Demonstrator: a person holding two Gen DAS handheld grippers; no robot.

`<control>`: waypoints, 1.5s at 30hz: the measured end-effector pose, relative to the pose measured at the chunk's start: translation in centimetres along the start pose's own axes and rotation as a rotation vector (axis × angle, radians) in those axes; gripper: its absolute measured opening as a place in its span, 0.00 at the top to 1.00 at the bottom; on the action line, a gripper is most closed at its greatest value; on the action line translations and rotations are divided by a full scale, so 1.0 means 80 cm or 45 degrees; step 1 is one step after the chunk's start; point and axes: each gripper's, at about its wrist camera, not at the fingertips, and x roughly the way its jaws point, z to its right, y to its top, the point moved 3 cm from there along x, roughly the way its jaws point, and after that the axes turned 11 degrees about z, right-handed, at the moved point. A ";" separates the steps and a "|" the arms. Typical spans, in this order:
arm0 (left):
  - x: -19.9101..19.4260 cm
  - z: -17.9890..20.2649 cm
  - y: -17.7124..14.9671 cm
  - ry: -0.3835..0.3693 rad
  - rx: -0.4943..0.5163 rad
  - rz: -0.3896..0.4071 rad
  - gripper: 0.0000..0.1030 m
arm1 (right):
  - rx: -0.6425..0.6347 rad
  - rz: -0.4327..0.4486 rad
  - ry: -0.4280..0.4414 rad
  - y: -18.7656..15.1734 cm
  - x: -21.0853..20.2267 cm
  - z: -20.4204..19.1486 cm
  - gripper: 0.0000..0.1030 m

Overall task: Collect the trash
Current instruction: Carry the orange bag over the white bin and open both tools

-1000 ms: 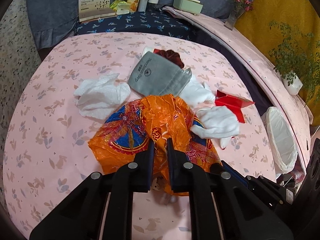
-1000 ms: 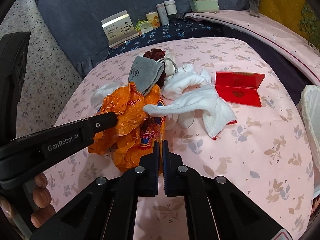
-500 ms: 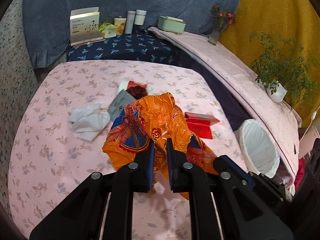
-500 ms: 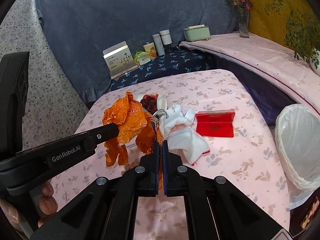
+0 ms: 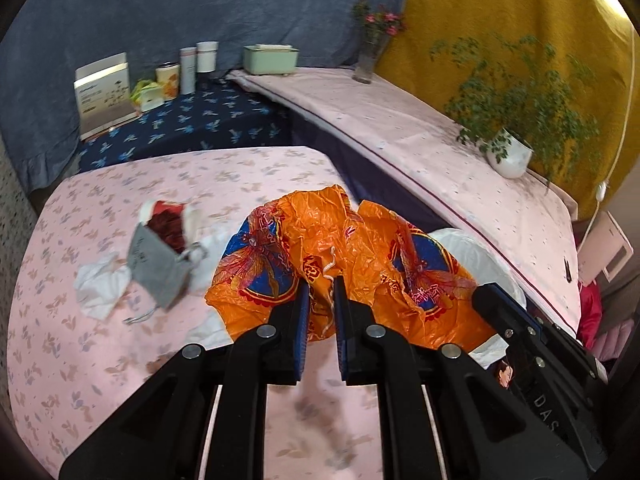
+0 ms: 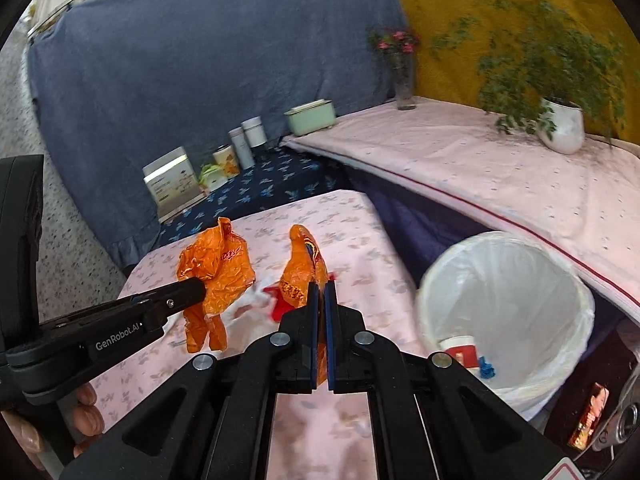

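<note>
Left claw (image 5: 319, 280): clamped on the orange bag (image 5: 340, 248).
Right claw (image 6: 319, 286): clamped on the bag's other edge.
Bag: held up between both claws above the counter (image 5: 80, 360).
Bin (image 6: 508, 312): beside the counter, white-lined.

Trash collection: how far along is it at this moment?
Done: the bin already holds a red-and-white item and a blue scrap. In hand: both grippers, left and right, are shut on the orange bag, lifted off the table near the bin. Left: crumpled tissue, a grey pouch and a red item lie on the table.
</note>
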 end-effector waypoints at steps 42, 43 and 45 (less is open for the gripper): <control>0.140 0.189 -0.028 -0.233 0.199 -0.162 0.47 | 0.183 0.027 -0.457 -0.003 -0.005 0.214 0.57; 0.139 0.186 -0.028 -0.226 0.194 -0.161 0.47 | 0.181 0.026 -0.452 -0.003 -0.005 0.212 0.56; 0.137 0.178 -0.028 -0.211 0.181 -0.160 0.47 | 0.177 0.027 -0.445 -0.003 -0.005 0.206 0.54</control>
